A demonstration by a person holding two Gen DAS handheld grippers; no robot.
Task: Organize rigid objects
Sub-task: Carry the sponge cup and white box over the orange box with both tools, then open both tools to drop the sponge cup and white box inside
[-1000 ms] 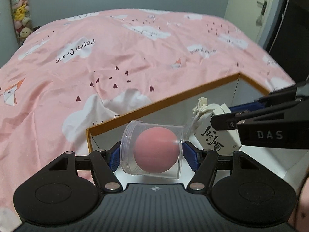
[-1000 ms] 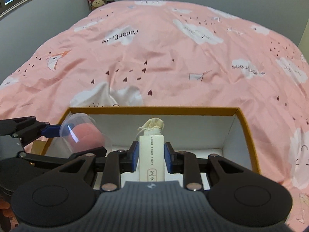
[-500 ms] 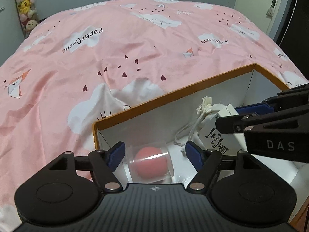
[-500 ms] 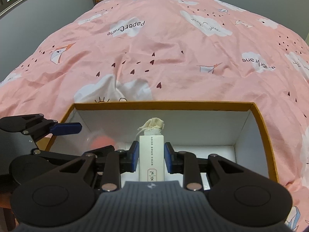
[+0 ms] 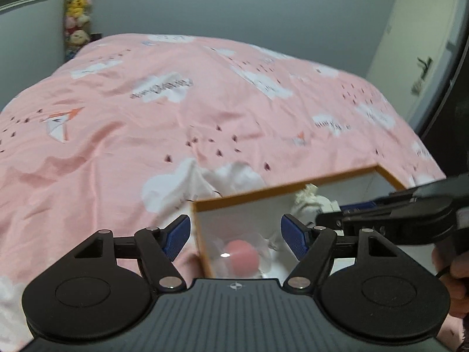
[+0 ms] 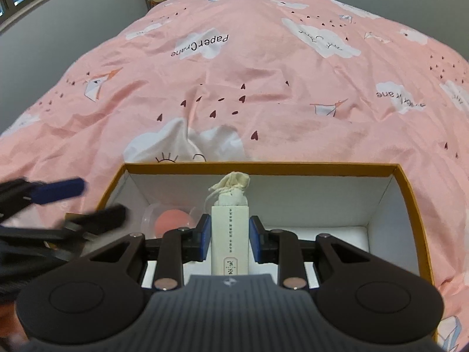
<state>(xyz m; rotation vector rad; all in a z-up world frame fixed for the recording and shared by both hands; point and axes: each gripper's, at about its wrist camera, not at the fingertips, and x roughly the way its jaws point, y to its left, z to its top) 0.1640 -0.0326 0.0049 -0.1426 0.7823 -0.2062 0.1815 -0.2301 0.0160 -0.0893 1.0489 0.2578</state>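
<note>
An orange-rimmed white box [image 6: 409,187] lies on the pink bed; it also shows in the left wrist view [image 5: 249,195]. A clear plastic cup with a pink ball [image 6: 173,220] lies inside the box at its left end, also seen in the left wrist view [image 5: 241,255]. My left gripper [image 5: 234,234] is open and empty, above and behind the cup. My right gripper [image 6: 229,234] is shut on a white boxed item with a cloth drawstring bag [image 6: 230,223], held over the box's middle. It shows at the right in the left wrist view [image 5: 381,220].
The pink cloud-print duvet [image 6: 263,88] covers the bed all around the box. Plush toys [image 5: 76,20] are stacked at the far wall corner. A door [image 5: 419,58] stands at the far right.
My left gripper opened and let the cup with the pink ball go into the box, then pulled up and back to the left. The right gripper kept its hold on the white item.
</note>
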